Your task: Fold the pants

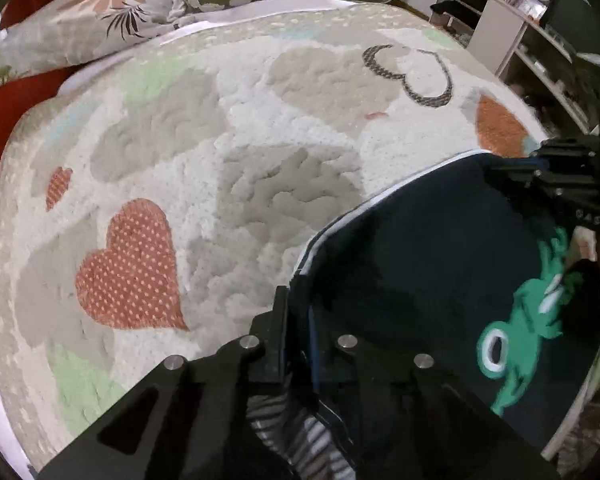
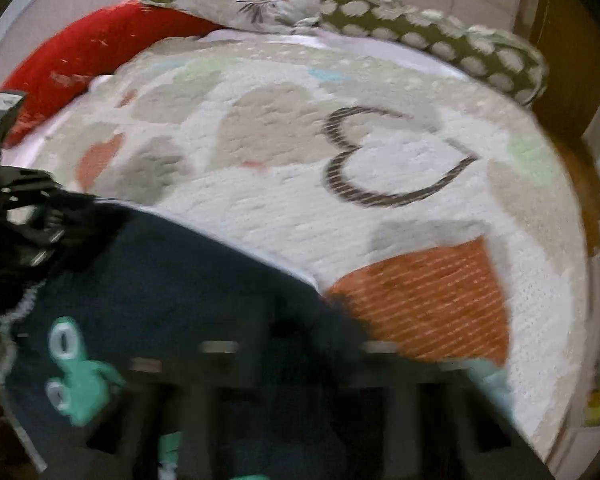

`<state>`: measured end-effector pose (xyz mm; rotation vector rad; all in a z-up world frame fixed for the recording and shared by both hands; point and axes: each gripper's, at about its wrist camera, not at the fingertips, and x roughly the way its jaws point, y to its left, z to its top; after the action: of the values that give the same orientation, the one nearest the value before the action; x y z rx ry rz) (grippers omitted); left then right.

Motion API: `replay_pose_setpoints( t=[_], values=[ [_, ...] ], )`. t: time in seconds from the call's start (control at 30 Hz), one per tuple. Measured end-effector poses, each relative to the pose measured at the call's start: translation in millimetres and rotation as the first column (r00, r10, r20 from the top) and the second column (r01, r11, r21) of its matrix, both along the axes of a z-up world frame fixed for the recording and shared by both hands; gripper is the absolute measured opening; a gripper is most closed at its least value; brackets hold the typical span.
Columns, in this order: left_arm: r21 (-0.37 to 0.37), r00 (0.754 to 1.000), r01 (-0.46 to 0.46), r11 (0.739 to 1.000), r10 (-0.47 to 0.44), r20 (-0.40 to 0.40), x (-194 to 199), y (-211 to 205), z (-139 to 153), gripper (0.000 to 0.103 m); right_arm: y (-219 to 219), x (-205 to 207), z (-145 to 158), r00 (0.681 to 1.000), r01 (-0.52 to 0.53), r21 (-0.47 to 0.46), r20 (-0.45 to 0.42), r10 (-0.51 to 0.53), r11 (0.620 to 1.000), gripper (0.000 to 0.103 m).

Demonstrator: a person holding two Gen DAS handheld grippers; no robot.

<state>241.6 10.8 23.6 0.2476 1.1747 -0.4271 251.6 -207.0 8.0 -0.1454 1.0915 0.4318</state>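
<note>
- Dark pants [image 1: 412, 248] with a green frog print hang over the heart-patterned blanket [image 1: 204, 168], white-piped edge stretched gripper to gripper.
- Left gripper [image 1: 296, 300] pinches that edge.
- Right gripper [image 2: 300, 320] likewise clamps pants cloth.

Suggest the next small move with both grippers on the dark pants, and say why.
Probably carry the held edge forward over the blanket and lay it down. The left gripper is shut on the pants at their white-piped edge, the right gripper seems shut on them too though blurred, and the blanket ahead lies bare.
</note>
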Motion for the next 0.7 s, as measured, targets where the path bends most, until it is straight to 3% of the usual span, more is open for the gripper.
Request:
replay_pose_setpoints(
  t=[0.27, 0.47, 0.7],
  values=[
    [0.009, 0.99, -0.042, 0.999, 0.04, 0.138, -42.7, 3.3, 40.8, 0.007, -2.0, -35.1, 36.6, 0.995, 0.055, 0.029, 0.078, -0.057, 0.998, 0.007],
    [-0.06, 0.968, -0.073, 0.996, 0.085, 0.238, -105.3, 16.6, 80.0, 0.007, 6.1, -92.4, 70.2, 0.986, 0.051, 0.008, 0.161, -0.052, 0.999, 0.007],
    [-0.079, 0.941, -0.112, 0.99, 0.132, 0.313, -194.6, 32.6, 76.9, 0.007, 21.2, -184.0, 69.6, 0.98, 0.018, 0.004, 0.197, -0.019, 1.0, 0.007]
  ],
)
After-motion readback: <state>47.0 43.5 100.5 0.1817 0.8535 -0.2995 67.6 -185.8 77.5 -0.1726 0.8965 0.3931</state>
